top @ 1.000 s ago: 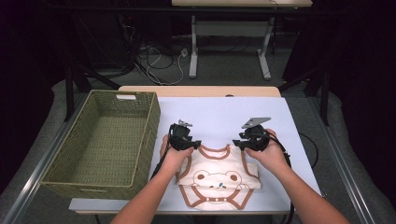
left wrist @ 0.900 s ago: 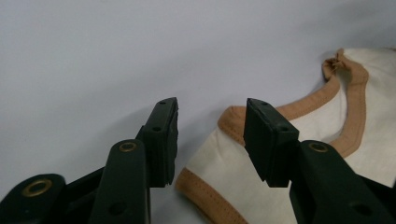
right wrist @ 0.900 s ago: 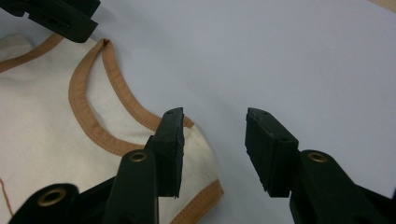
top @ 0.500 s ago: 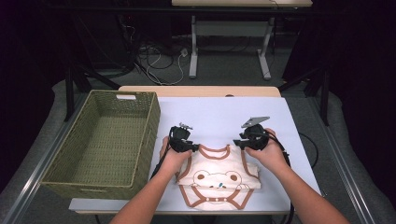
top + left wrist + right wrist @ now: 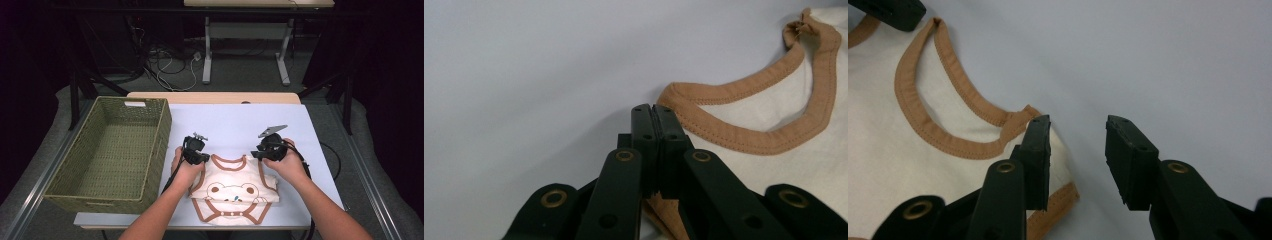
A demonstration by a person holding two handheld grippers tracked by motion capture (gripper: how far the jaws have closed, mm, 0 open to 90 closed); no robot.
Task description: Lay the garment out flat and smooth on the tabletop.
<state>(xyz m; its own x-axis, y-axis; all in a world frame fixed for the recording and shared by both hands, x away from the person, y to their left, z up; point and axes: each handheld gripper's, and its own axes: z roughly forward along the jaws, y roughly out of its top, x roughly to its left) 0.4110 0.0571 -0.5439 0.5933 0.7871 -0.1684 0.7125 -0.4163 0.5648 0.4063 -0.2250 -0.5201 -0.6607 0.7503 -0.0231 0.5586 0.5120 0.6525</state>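
Observation:
A cream baby bodysuit (image 5: 232, 192) with brown trim and a bear face lies flat on the pale blue table (image 5: 235, 120). My left gripper (image 5: 197, 157) sits at its left shoulder. In the left gripper view its jaws (image 5: 655, 112) have just closed together, and brown trim (image 5: 664, 220) is pinched between them. My right gripper (image 5: 260, 152) is at the right shoulder. In the right gripper view it (image 5: 1078, 135) is open, and its jaws have just been closing. The shoulder corner (image 5: 1023, 112) lies by one fingertip (image 5: 1038, 145), and bare table shows in the gap.
A woven green basket (image 5: 160, 130) stands at the table's left side, close to my left hand. Bare table surface stretches beyond the bodysuit toward the far edge. The other gripper (image 5: 893, 10) shows at the top left of the right gripper view.

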